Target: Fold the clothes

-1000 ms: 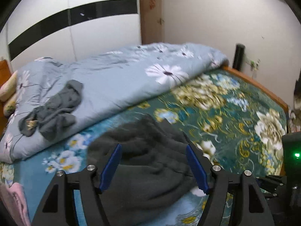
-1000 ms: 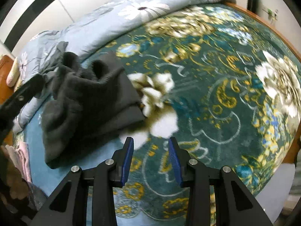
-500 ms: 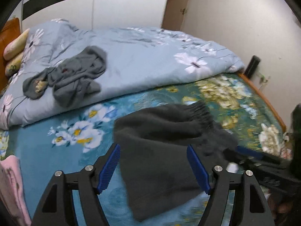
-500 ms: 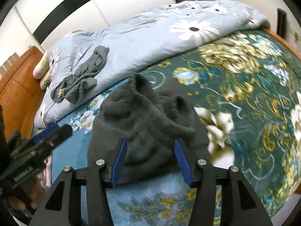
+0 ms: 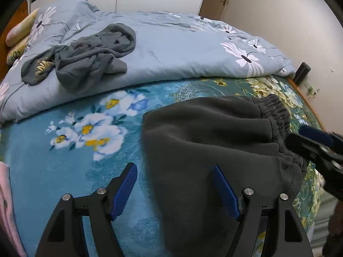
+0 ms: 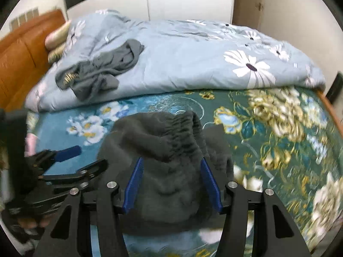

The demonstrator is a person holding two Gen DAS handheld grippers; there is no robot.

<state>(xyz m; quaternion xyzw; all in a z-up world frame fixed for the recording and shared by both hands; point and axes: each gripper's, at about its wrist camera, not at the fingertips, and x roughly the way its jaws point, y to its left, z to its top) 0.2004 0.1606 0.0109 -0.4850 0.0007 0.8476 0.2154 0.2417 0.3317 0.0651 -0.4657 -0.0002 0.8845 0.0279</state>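
The dark grey trousers (image 5: 214,150) lay bunched on the floral bedspread (image 5: 70,171), just ahead of both my tongs, the elastic waistband (image 5: 278,115) turned toward my right side. My left tongs (image 5: 176,189) stood wide apart with nothing gripped; the garment's left edge ran between the two blue pads, neither pressing on it. My right tongs (image 6: 171,184) were about half apart over the waistband end, the cloth lying loose between the pads, held by neither.

To do this step well, I judged I should take the trousers at two matching points, one on the waistband and one on the near hem or side seam, pinch only the top layers, then lift evenly so the cloth would fall flat before folding. A grab in the bulk of the heap would likely have kept the wrinkles.

Both tongs pointed steeply down at the bed, side by side, the left tongs just left of the right. A second grey garment (image 5: 85,57) sat well beyond on the quilt (image 5: 182,49).
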